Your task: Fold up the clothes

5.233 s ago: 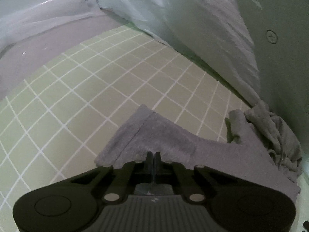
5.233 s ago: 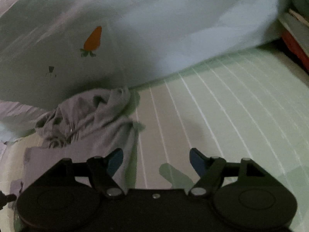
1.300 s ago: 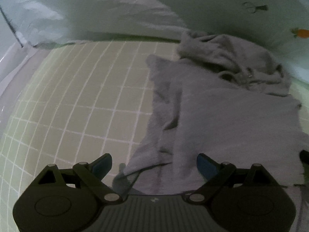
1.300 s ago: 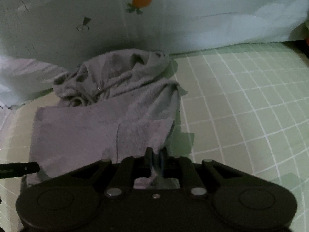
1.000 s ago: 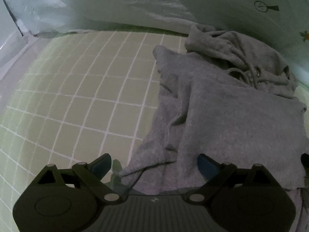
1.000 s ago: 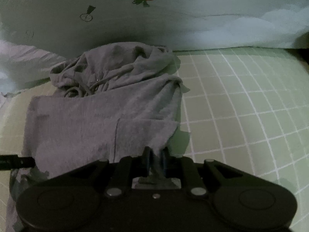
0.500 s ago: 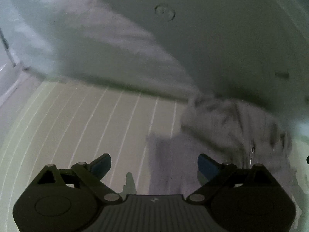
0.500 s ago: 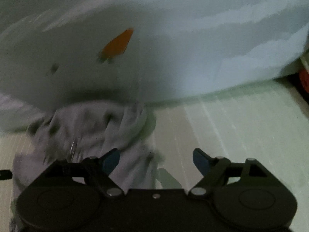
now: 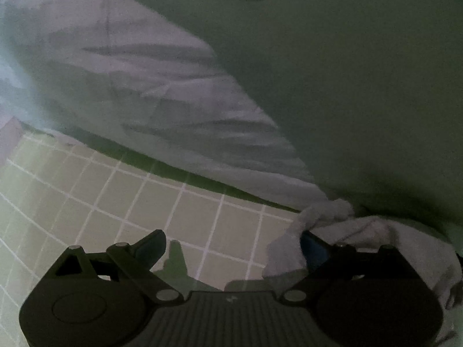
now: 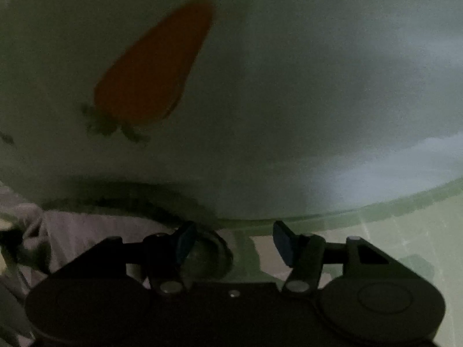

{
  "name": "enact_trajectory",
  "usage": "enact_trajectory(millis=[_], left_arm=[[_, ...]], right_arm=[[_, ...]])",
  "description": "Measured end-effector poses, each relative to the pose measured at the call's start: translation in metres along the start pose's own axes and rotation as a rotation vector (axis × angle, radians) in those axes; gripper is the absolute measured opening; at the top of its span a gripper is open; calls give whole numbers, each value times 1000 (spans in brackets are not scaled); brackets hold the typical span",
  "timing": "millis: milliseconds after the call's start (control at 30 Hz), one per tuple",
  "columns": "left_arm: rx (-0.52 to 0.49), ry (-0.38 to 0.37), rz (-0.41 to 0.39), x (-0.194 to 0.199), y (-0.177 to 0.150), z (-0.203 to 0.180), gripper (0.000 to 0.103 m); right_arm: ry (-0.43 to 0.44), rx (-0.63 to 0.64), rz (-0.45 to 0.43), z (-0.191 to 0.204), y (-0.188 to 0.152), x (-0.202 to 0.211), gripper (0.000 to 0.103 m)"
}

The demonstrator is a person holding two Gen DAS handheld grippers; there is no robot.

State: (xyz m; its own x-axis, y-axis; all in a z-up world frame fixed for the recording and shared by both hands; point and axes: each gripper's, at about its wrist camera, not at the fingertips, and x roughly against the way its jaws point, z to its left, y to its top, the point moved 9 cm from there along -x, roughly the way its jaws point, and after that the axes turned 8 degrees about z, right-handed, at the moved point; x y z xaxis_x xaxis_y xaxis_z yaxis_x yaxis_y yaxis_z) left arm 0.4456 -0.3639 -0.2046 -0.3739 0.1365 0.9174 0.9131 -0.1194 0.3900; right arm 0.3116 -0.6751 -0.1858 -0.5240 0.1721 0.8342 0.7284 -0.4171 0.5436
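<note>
The soft grey hooded sweatshirt (image 9: 373, 231) lies bunched at the far end of the pale green, white-gridded bed sheet (image 9: 162, 202), right up against the pale mint quilt with the orange carrot print (image 10: 150, 66). In my left view its crumpled edge sits against the right finger; in my right view only a grey strip (image 10: 95, 231) shows low on the left.

A second ago my right gripper (image 10: 231, 238) was pinched shut on the near hem and my left gripper (image 9: 231, 247) stood spread over the flat body of the garment. Now both have swung forward to the hood end, and the right one has let go: its blue-tipped fingers stand apart with nothing between them. The left fingers are spread wide too, cloth touching the right tip but not clamped.

I read that release as one fold laid down, with both tools now at the rumpled hood. Whether the hood gets tucked or smoothed next I can't settle from here; both views are dim and blurred.
</note>
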Motion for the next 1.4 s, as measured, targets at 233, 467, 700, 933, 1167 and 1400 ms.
enact_trajectory(millis=[233,467,700,933,1167,1400], left_arm=[[25,66,-91,18,-2,5,97],[4,104,-277,74,-12,3,97],[38,49,-373,130,-37,10,97],[41,36,-402,165,-82,35,97],[47,44,-307,167,-153,60,97],[30,2,-166,151,-196,63,97]], right_arm=[[-97,38,-4,-7,-1,-5,51],[-204,13,-129,-23,-12,49,50],[-255,27,-268,-21,-37,124,51],[-243,37,-333,-10,-67,175,52],[-217,27,-263,-14,-136,195,53],[-192,49,-82,-16,-197,178,53]])
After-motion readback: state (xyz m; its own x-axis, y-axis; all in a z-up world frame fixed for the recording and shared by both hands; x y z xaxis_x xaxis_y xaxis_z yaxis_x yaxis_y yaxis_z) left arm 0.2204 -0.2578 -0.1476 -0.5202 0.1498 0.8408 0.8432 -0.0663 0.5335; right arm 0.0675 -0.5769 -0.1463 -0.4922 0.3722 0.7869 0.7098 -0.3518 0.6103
